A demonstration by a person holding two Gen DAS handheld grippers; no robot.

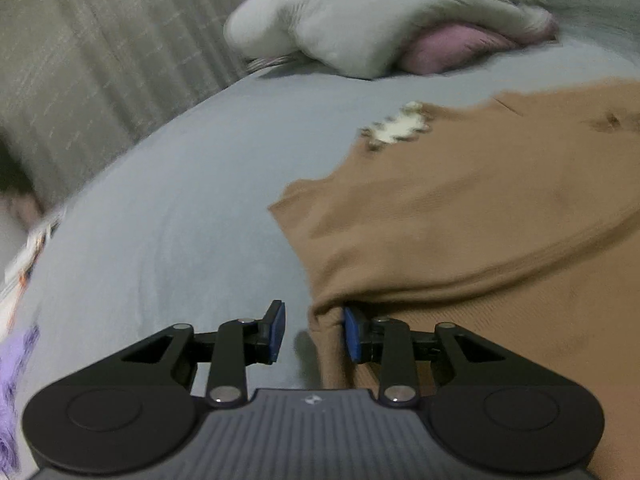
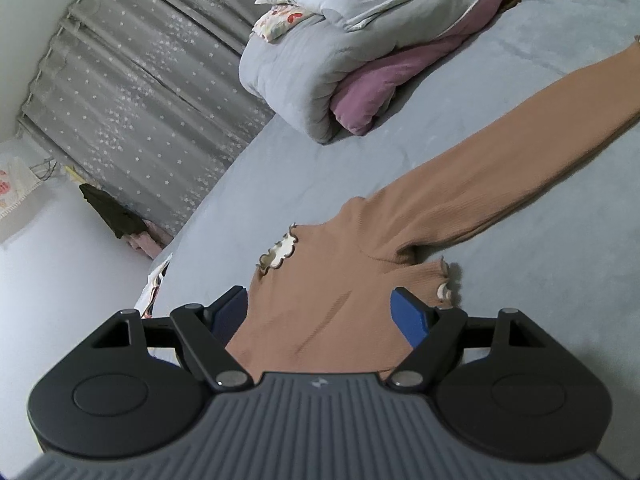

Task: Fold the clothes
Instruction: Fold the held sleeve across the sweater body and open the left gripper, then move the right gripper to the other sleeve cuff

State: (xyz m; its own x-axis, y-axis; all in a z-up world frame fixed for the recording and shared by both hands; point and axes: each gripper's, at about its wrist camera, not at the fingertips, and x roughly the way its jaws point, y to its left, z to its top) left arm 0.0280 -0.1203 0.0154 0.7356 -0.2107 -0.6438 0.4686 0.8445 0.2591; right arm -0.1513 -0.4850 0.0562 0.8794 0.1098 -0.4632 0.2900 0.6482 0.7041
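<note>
Two open claws, left claw [image 1: 314, 330] and right claw [image 2: 320, 314], straddle brown top [image 2: 420, 216]; folded quilt [image 2: 320, 68] beyond.

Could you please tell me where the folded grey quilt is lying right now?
In the right wrist view the folded grey quilt lies at the far end of the bed, beyond the brown top, beside the starred curtain.

Black tongs [image 1: 313, 334], blue pads [image 2: 408, 314], ribbed grey housing, silver pivot screws.
</note>
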